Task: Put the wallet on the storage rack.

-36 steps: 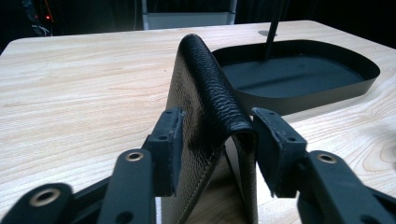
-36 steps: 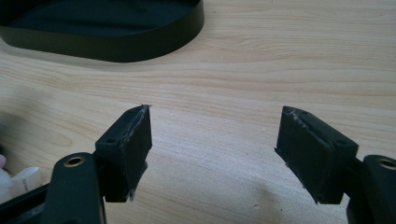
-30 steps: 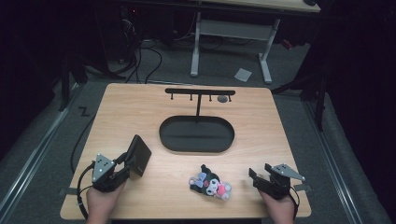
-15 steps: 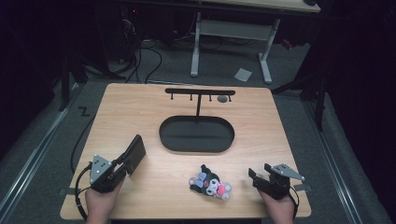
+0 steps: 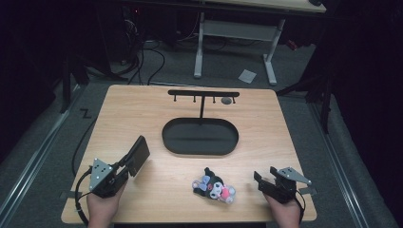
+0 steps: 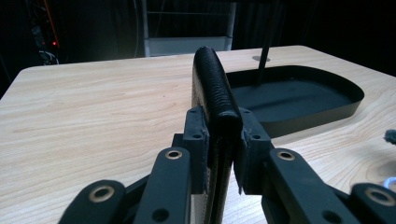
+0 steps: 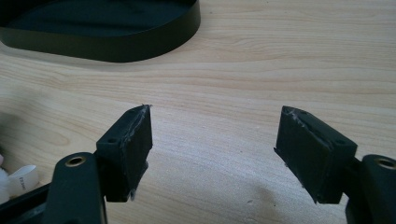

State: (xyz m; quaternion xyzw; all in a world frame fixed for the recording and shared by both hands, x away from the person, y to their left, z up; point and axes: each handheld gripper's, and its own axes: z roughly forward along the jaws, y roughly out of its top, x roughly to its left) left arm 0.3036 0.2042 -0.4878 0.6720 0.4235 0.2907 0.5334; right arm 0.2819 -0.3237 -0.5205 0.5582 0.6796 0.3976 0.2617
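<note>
At lower left, the left tool (image 5: 127, 166) has just closed, clenching a stiff, light black wallet (image 5: 138, 155) by its edge; right tool (image 5: 267, 181) stands released.

The room is dark. A light wooden desk (image 5: 142, 109) stands on grey carpet (image 5: 57, 133). Behind it are a white-legged table (image 5: 237, 33), tangled cables (image 5: 147, 52) and a paper scrap (image 5: 247, 75) on the floor.
</note>
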